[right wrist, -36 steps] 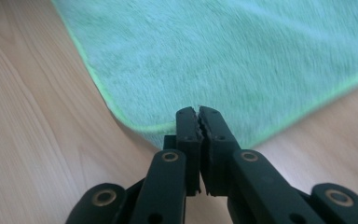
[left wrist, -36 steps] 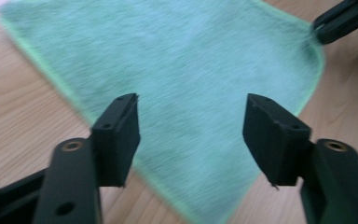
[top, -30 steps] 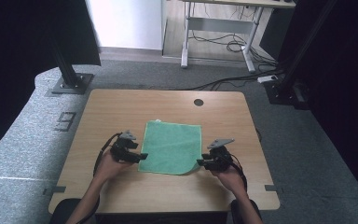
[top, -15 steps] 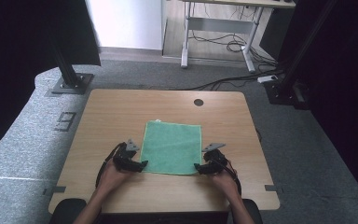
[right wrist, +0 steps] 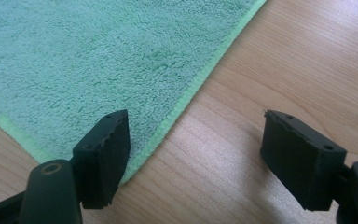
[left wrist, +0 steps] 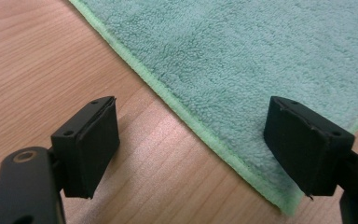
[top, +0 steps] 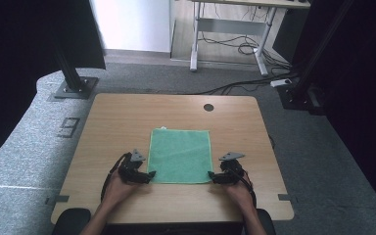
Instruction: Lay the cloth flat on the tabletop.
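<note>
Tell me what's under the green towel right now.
The green towel lies flat on the wooden table, with bare wood along its edges. No bulge suggests anything beneath it, but the surface directly under the cloth is covered, so that cannot be confirmed.

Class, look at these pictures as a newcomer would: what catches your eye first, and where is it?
A green towel lies flat on the near half of the wooden table. The left gripper and right gripper sit at its two near corners, jaws open, each straddling the towel's edge.
</note>
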`<act>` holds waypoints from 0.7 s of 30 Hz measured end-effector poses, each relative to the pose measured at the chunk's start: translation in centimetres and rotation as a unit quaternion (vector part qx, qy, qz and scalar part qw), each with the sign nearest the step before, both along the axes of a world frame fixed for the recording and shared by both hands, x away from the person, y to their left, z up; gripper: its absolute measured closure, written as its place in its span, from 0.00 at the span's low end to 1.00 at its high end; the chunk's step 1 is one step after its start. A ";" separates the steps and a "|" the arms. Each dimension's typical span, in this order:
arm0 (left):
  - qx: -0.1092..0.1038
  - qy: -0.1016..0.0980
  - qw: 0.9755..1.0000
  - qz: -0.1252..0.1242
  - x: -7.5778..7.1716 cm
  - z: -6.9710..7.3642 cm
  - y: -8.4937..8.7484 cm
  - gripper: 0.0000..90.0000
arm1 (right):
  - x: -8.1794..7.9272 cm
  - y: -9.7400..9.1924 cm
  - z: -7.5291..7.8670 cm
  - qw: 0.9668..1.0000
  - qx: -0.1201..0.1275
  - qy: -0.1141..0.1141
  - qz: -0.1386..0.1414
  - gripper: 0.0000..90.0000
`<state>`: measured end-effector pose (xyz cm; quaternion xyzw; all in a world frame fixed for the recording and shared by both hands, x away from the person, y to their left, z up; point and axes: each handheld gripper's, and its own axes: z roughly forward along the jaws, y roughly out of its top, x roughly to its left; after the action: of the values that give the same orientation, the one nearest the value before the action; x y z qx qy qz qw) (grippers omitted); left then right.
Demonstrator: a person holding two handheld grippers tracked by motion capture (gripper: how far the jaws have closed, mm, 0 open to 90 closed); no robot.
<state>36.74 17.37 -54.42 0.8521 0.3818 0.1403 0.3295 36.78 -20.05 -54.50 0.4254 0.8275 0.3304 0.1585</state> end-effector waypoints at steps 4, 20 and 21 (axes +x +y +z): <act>0.007 -0.009 1.000 -0.006 -0.3 0.6 0.2 0.17 | -0.3 -0.5 0.8 1.000 0.020 -0.019 0.001 0.26; 0.044 -0.009 0.998 0.035 -2.5 0.3 5.7 0.00 | -0.9 -5.6 0.0 0.997 0.032 -0.026 -0.071 0.02; 0.040 -0.008 0.999 0.035 -2.4 0.3 5.7 0.00 | -0.8 -5.6 -0.2 0.997 0.033 -0.020 -0.070 0.01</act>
<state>34.39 23.09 -54.17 0.8495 0.4029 0.1730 0.2934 35.98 -25.68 -54.71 0.4801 0.7813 0.3539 0.1840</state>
